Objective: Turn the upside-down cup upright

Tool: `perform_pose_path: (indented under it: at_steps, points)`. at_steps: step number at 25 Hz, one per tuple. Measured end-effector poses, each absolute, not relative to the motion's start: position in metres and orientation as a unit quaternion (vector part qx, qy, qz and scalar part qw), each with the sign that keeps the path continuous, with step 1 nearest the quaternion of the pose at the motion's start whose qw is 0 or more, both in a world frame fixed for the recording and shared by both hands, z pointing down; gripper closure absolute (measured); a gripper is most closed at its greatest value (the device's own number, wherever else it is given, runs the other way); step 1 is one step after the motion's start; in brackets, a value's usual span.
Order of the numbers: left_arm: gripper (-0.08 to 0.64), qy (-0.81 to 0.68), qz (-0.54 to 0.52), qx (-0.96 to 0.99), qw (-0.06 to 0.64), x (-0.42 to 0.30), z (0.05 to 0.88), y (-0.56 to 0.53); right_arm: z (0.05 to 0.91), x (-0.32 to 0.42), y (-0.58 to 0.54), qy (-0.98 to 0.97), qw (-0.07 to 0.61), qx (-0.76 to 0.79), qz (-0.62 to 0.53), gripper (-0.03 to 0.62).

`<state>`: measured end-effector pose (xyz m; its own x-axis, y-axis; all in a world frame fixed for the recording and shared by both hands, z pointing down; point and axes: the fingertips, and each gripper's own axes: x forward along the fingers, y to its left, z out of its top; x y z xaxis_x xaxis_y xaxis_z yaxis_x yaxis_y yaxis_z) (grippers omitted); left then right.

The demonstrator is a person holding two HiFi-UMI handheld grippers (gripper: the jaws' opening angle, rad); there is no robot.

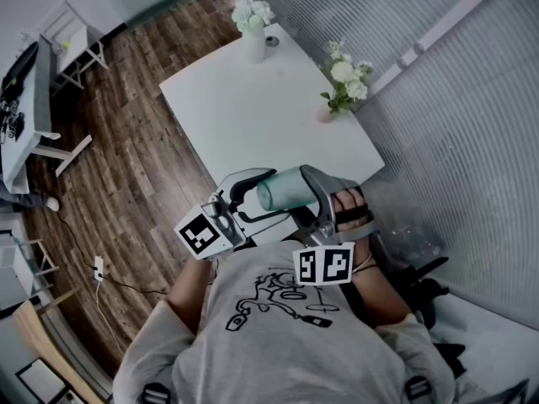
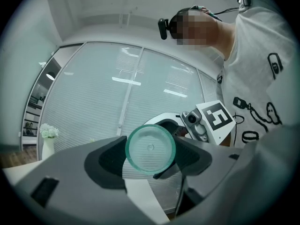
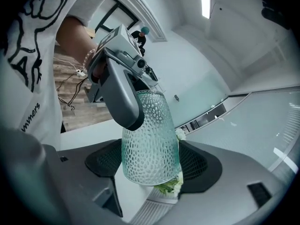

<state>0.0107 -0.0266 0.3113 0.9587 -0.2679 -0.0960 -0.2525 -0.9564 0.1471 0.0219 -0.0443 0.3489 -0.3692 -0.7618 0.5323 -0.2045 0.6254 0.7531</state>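
Observation:
A teal dimpled glass cup [image 1: 282, 192] hangs on its side in the air, over the near edge of the white table [image 1: 253, 116]. Both grippers hold it close to my chest. My left gripper [image 1: 253, 194] is shut on its narrow end; in the left gripper view the round base [image 2: 150, 148] faces the camera between the pads. My right gripper [image 1: 310, 200] is shut on the wider part of the cup [image 3: 150, 144], whose textured wall fills the gap between its pads. One finger of the left gripper [image 3: 119, 95] crosses the cup's upper part in the right gripper view.
On the table's far end stands a white vase of pale flowers [image 1: 253, 32], and a small pot of white flowers [image 1: 344, 87] sits at its right edge. A ribbed glass wall [image 1: 455, 108] runs along the right. Wooden floor and white chairs [image 1: 72, 40] lie to the left.

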Motion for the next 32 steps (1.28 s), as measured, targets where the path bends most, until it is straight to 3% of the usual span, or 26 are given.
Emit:
perform_pose_path:
  at_steps: [24,32]
  points:
    - [0.261,-0.137,-0.060,0.987,0.060,0.014,0.306,-0.028,0.366,0.012,-0.041,-0.903,0.249,0.343,-0.068,0.222]
    - [0.262,-0.140,-0.031,0.988,0.064,0.017,0.324,-0.027,0.388,0.009,-0.038,-0.916,0.215,0.338,-0.023,0.222]
